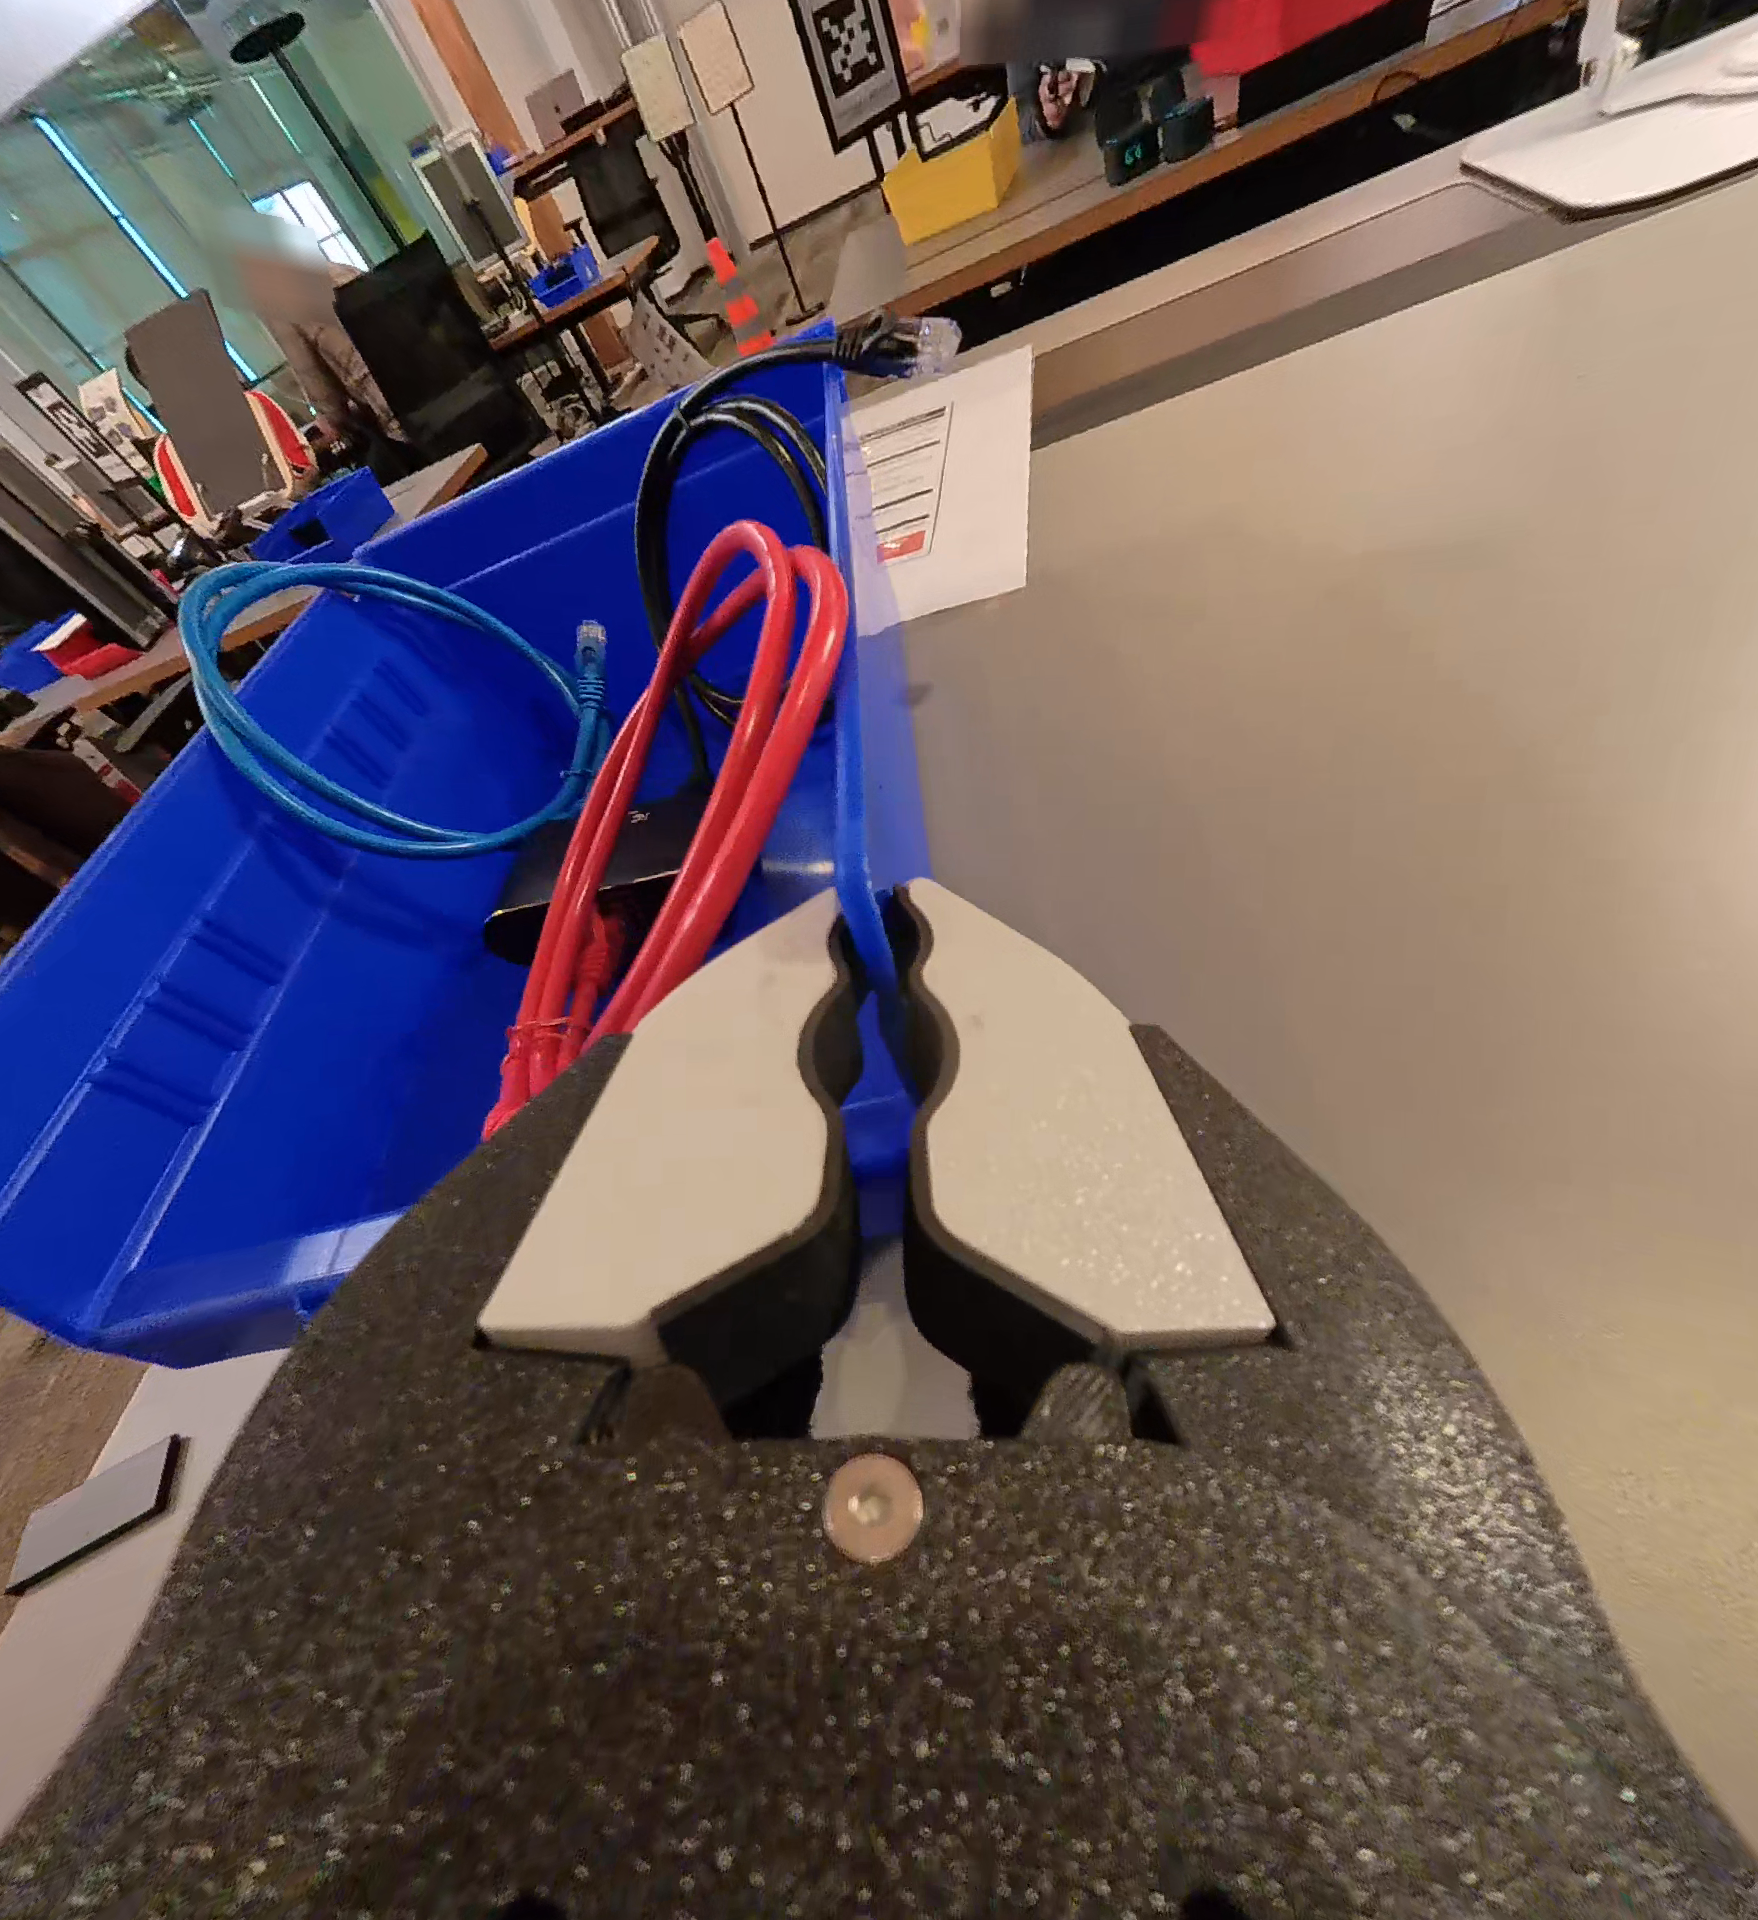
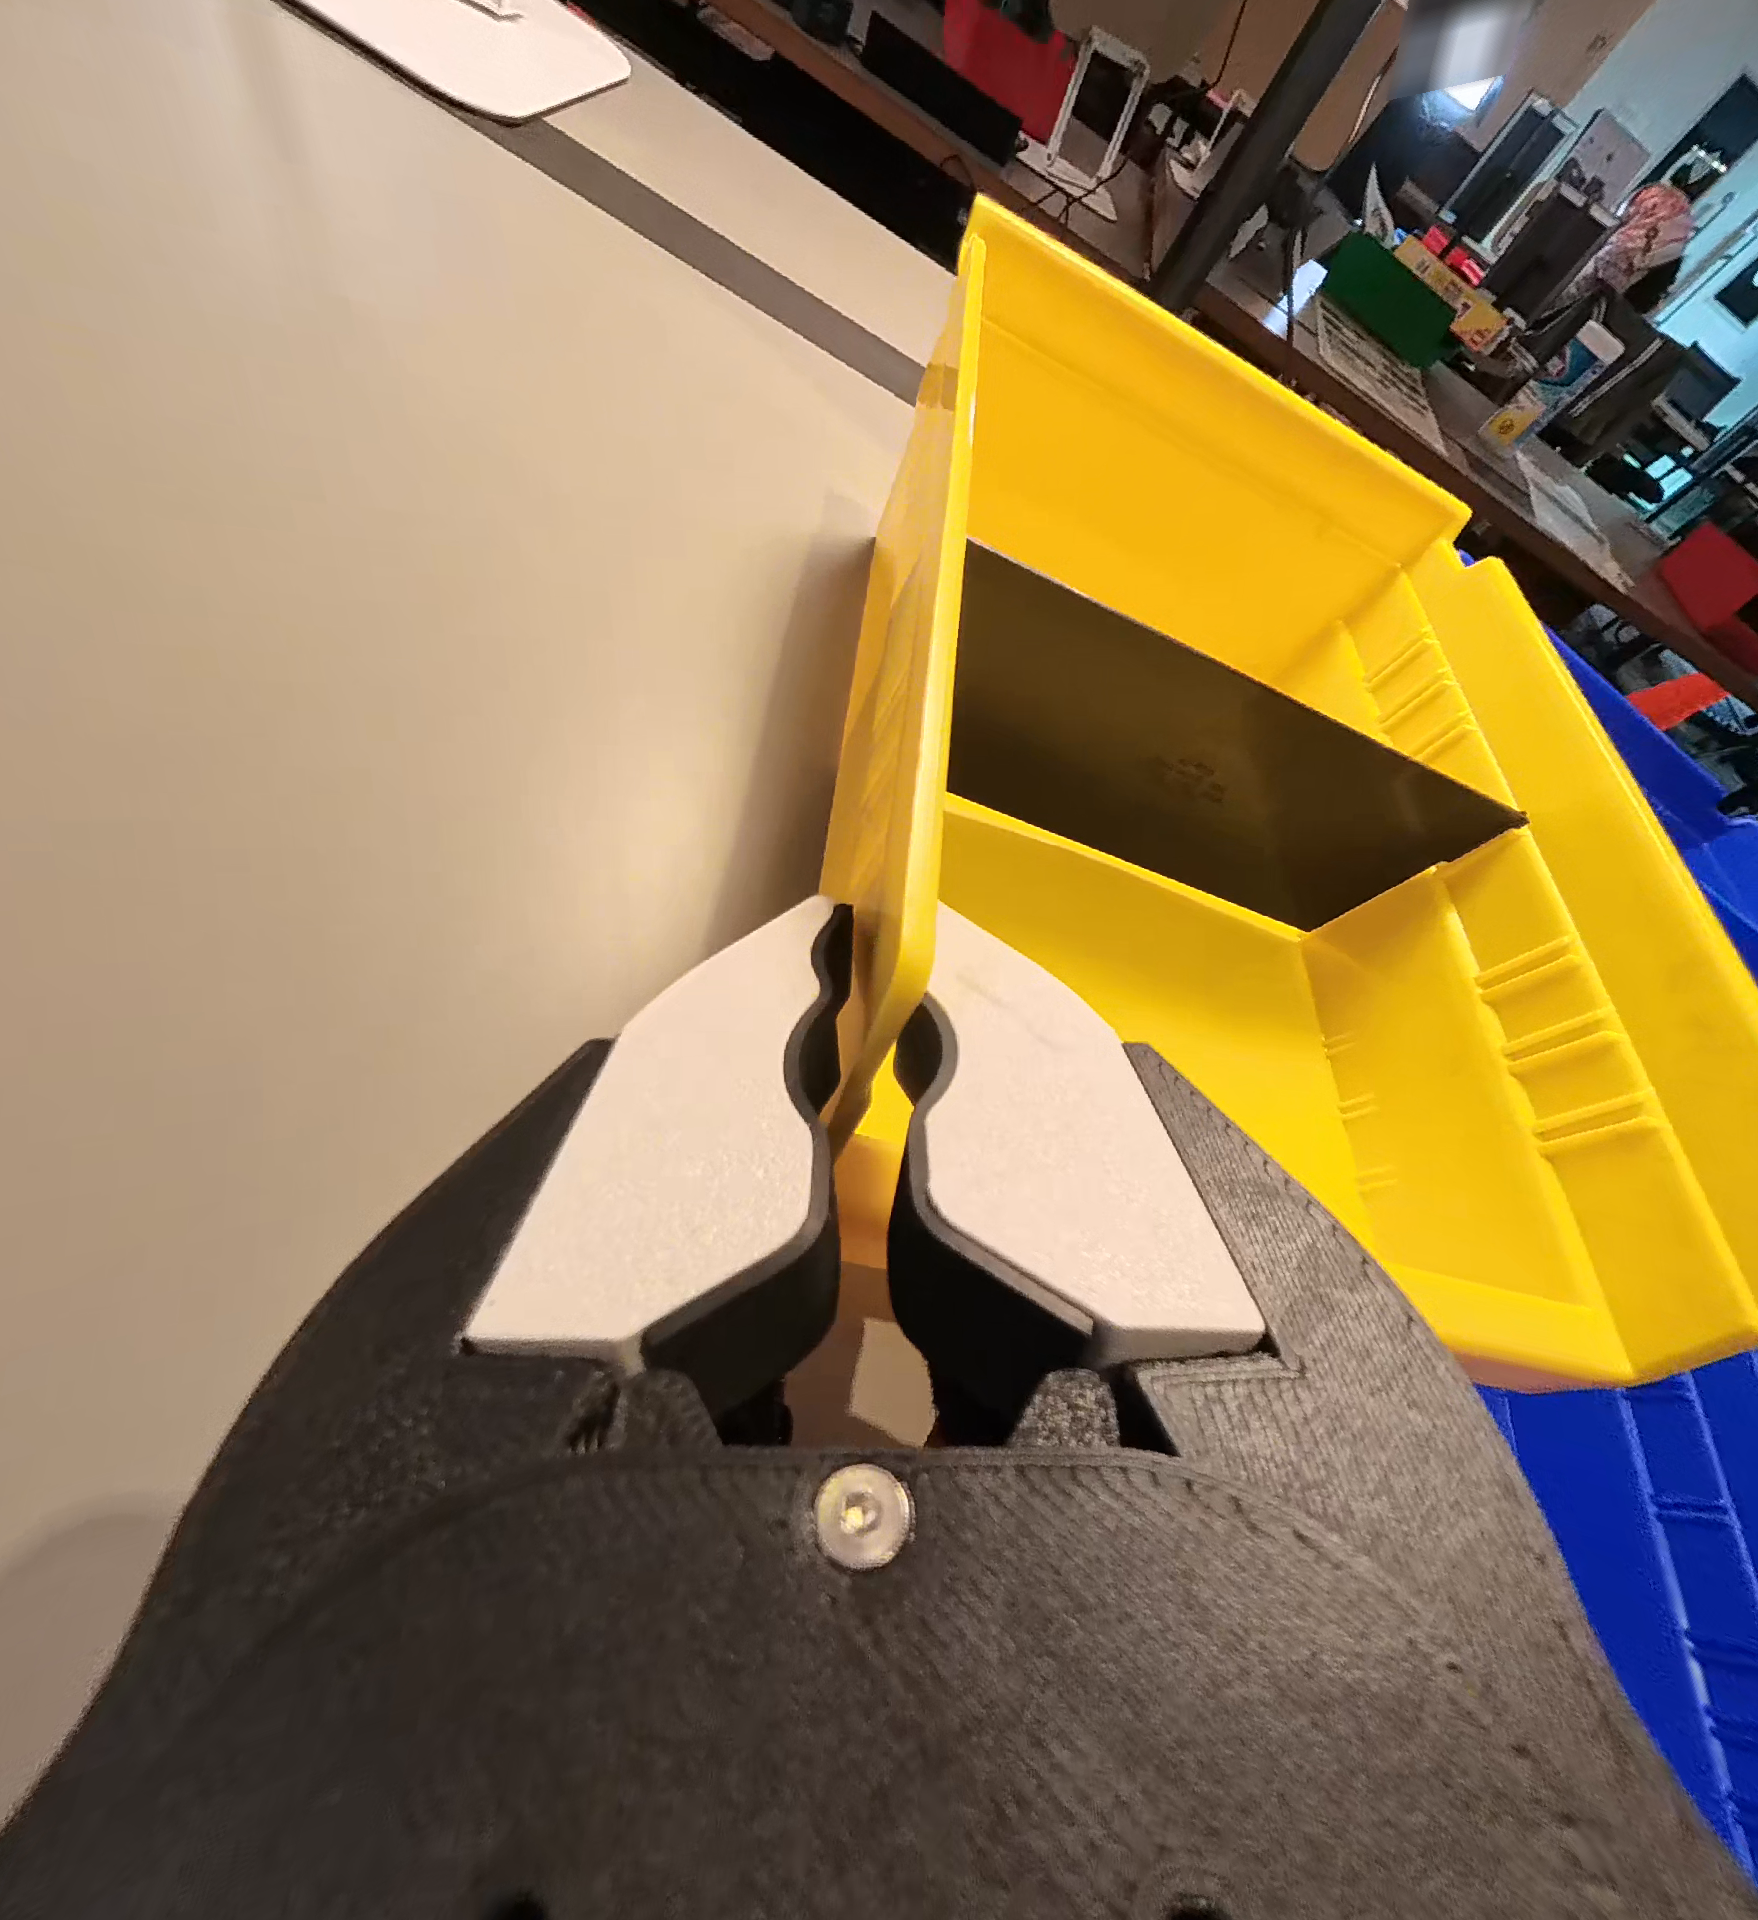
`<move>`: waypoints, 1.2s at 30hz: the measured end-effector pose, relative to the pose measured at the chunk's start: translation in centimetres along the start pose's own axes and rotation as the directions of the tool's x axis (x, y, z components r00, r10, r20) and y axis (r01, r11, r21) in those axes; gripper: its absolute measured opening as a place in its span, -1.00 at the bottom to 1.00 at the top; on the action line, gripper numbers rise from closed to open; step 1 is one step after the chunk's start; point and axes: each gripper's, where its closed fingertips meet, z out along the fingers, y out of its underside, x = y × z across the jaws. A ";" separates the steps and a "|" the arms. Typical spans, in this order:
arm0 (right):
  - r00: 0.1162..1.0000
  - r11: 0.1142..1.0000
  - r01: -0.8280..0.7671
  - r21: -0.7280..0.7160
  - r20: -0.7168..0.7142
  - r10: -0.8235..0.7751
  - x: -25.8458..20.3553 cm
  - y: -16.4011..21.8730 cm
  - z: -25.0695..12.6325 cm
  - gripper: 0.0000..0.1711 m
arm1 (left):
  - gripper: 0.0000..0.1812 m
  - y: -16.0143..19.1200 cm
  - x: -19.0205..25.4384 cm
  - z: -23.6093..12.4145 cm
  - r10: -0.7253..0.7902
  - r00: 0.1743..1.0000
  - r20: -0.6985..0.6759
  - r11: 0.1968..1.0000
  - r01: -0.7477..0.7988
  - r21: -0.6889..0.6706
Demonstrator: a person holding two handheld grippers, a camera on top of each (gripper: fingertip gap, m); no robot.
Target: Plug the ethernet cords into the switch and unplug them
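Ethernet cords (image 1: 729, 727) in gripper-held blue bin (image 1: 231, 1039).

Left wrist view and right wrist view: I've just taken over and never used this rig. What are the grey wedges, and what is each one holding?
Each picture comes from a camera on a hand-held gripper, looking along its two grey fingers. The left gripper is shut on the wall of a blue bin, which holds a red cord, a light blue cord, a black cord and a dark flat device, perhaps the switch. The right gripper is shut on the wall of a yellow bin with a black divider; what shows of it looks empty. Both bins sit on a pale table. No cord is held.
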 end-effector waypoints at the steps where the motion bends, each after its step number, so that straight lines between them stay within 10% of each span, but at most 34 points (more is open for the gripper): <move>1: 1.000 1.000 -0.008 -0.006 -0.003 0.008 0.0 0.0 0.1 -0.94 | -0.95 0.0 -0.1 0.0 0.000 1.000 -0.008 1.000 0.000 0.000; 36: 0.994 0.994 -0.067 -0.081 -0.097 0.059 1.4 0.3 1.1 -0.93 | -0.95 0.9 -1.2 -0.9 0.015 0.994 -0.104 1.000 -0.013 0.022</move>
